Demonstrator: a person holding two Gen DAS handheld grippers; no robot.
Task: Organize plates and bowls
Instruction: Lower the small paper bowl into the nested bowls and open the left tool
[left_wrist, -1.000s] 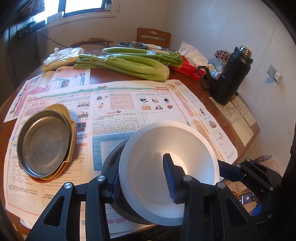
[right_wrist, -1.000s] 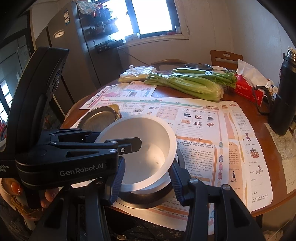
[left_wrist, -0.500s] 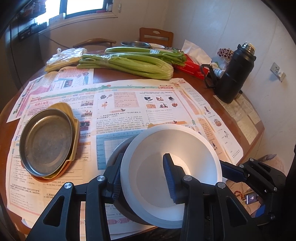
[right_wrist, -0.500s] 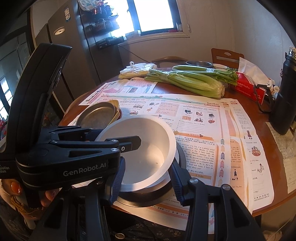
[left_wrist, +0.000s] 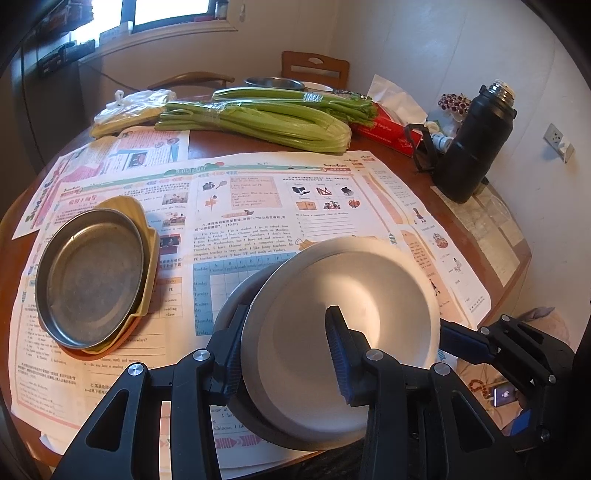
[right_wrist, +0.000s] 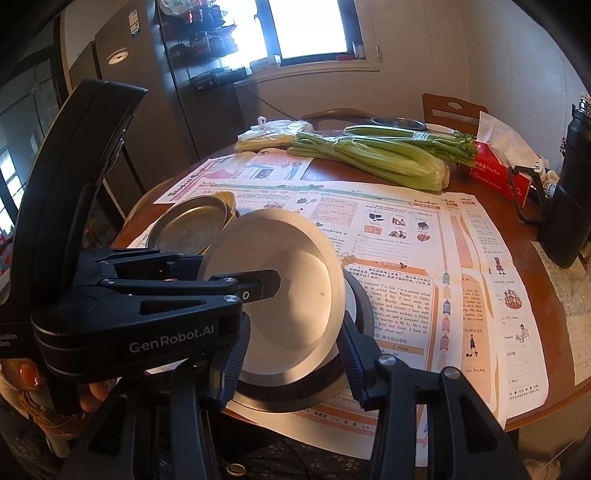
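I have the white bowl (left_wrist: 343, 325) tipped up off the dark metal bowl (right_wrist: 303, 391) it nests in, at the near edge of the newspaper-covered table (left_wrist: 476, 236); my left gripper (left_wrist: 288, 347) pinches its rim, one finger inside and one outside, while my right gripper (right_wrist: 291, 354) sits spread around the stack's near side, clamping nothing I can see. I judge this the lifting-out step. Next I need a level carry, perhaps toward the steel plate (left_wrist: 88, 280) stacked on yellow dishes at left.

Dark dish (left_wrist: 236, 302) mostly under white bowl (left_wrist: 369, 280)
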